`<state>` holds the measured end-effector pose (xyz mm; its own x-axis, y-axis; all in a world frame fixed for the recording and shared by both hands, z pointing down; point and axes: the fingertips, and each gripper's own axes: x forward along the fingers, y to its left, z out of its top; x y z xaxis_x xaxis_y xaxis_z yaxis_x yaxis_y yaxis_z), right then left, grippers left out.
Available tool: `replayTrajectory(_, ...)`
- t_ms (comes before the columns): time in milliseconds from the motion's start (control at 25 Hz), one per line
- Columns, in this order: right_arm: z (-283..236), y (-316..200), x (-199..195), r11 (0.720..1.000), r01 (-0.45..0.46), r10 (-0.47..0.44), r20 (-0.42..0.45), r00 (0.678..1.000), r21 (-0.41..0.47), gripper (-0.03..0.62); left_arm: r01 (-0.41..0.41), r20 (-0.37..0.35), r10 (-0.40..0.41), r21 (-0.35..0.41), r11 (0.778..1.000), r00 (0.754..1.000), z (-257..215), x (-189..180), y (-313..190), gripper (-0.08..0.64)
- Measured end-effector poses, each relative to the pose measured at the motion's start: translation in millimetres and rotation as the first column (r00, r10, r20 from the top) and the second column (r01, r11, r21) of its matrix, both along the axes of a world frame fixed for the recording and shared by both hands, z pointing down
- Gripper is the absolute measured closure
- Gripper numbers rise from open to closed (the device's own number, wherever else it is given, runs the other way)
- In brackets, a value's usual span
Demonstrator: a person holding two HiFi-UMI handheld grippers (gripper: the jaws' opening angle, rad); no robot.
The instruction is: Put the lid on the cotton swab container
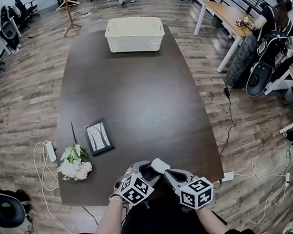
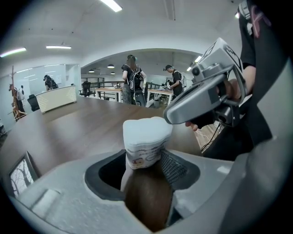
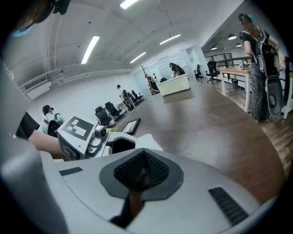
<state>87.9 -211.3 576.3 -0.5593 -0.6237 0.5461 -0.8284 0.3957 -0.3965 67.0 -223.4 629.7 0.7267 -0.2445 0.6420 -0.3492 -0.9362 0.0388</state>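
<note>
With left gripper [image 2: 147, 170] jaws wide round the container [image 2: 145, 135] and right gripper [image 3: 139, 176] jaws shut, empty, any nudge risked tipping it.

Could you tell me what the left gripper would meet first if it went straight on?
The left gripper would meet the cotton swab container, which apparently stands right between its open jaws.

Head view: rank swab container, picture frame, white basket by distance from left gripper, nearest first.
1. cotton swab container, between the left gripper's jaws.
2. picture frame, further out, to the left.
3. white basket, farthest, at the top of the view.
</note>
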Motion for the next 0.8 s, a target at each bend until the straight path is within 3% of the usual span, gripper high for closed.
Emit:
replayTrajectory(440,2.1,-6.1,-3.0,0.998,0.034,-0.036,-0.045,0.998,-0.046,0.583,-0.003,0.020,0.003,-0.005,1.000,1.000,0.2,-0.1,0.7,0.322)
replayTrajectory(800,6.2,-6.8,-4.8,0.992,0.029,-0.038,-0.067,0.997,-0.127,0.584,0.015,-0.006,-0.015,-0.046,0.999,1.000,0.1,-1.6,0.8,0.322)
